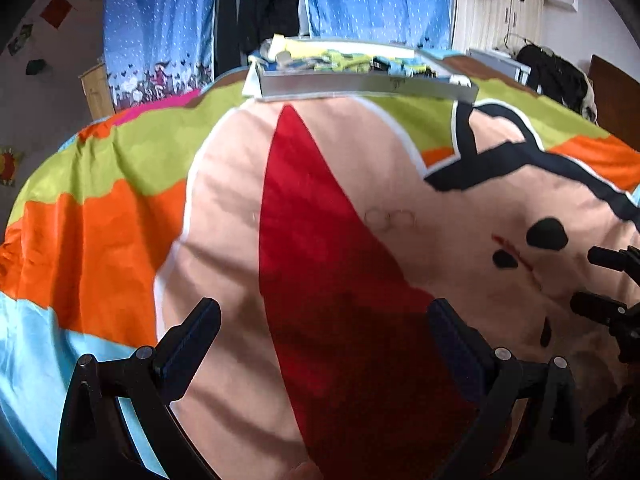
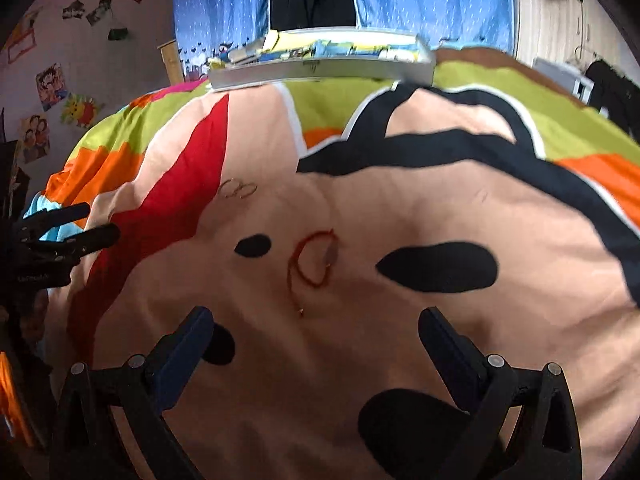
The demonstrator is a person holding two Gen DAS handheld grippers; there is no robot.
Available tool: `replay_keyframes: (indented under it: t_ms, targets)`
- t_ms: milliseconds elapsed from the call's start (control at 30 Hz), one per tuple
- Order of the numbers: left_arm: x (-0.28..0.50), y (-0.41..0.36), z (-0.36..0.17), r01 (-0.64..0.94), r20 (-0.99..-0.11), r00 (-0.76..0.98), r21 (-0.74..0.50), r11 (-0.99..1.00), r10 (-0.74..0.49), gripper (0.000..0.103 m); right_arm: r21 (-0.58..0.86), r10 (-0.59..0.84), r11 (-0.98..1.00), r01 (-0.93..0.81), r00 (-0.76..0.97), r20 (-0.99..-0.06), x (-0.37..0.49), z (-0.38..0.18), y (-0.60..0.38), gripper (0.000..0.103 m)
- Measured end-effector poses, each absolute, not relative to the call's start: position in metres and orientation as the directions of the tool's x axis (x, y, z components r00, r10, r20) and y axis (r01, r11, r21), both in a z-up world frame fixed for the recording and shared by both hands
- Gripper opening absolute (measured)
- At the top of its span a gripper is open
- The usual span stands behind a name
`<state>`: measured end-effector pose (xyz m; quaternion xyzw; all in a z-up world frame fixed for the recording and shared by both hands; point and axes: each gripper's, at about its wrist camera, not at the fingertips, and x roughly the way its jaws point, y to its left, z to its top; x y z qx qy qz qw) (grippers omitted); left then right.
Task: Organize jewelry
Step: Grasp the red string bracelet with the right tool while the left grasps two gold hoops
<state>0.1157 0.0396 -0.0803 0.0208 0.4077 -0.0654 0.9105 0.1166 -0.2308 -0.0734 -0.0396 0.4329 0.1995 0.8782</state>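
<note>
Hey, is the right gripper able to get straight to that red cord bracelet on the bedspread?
Probably yes. The right gripper is open and the red cord bracelet lies flat on the bedspread just ahead of its fingers, with nothing between them.

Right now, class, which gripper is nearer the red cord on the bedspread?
Right. The red cord lies just ahead of the right gripper, between its open jaws; the left gripper sits off to the cord's left, over the red patch.
</note>
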Motion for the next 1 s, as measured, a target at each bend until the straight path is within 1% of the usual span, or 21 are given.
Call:
replay_keyframes:
  t_ms: [133, 233, 333, 500, 600, 667, 700, 767, 900, 967, 1000]
  targets:
    - [0.129, 0.041, -0.09, 0.168, -0.797, 0.583, -0.074, 0.983, -0.159, 0.101, 0.156, 0.33, 0.923, -0.352, 0.51, -0.795, 0.128, -0.086, -0.232, 0.103]
    - [0.145, 0.04, -0.095, 0.17, -0.821, 0.545, -0.094, 0.981, -0.173, 0.101, 0.164, 0.317, 0.932, -0.324, 0.506, -0.802, 0.138, -0.095, -0.233, 0.103]
    - [0.16, 0.037, -0.097, 0.18, -0.825, 0.54, -0.081, 0.98, -0.167, 0.101, 0.163, 0.308, 0.938, -0.306, 0.517, -0.799, 0.146, -0.099, -0.233, 0.103]
    - [0.183, 0.028, -0.098, 0.22, -0.816, 0.556, -0.041, 0.975, -0.16, 0.101, 0.162, 0.292, 0.947, -0.279, 0.526, -0.799, 0.161, -0.107, -0.232, 0.096]
    - [0.199, 0.02, -0.103, 0.24, -0.81, 0.566, -0.017, 0.971, -0.154, 0.101, 0.167, 0.299, 0.945, -0.282, 0.529, -0.794, 0.168, -0.109, -0.229, 0.091]
    - [0.209, 0.014, -0.107, 0.252, -0.811, 0.564, -0.008, 0.968, -0.154, 0.101, 0.183, 0.317, 0.939, -0.291, 0.527, -0.789, 0.172, -0.111, -0.228, 0.083]
    - [0.214, 0.011, -0.109, 0.259, -0.814, 0.558, -0.01, 0.966, -0.158, 0.101, 0.196, 0.328, 0.936, -0.292, 0.526, -0.785, 0.176, -0.112, -0.228, 0.081]
    - [0.222, 0.007, -0.112, 0.27, -0.822, 0.542, -0.026, 0.963, -0.174, 0.101, 0.22, 0.35, 0.93, -0.295, 0.524, -0.777, 0.18, -0.113, -0.229, 0.073]
    - [0.236, -0.001, -0.117, 0.287, -0.831, 0.519, -0.053, 0.957, -0.201, 0.1, 0.267, 0.391, 0.916, -0.3, 0.514, -0.764, 0.185, -0.114, -0.231, 0.064]
    - [0.24, -0.006, -0.118, 0.295, -0.831, 0.516, -0.055, 0.954, -0.208, 0.1, 0.289, 0.413, 0.906, -0.308, 0.504, -0.759, 0.188, -0.115, -0.231, 0.056]
    - [0.243, -0.008, -0.119, 0.3, -0.832, 0.512, -0.059, 0.952, -0.213, 0.099, 0.299, 0.423, 0.902, -0.311, 0.499, -0.756, 0.188, -0.116, -0.231, 0.054]
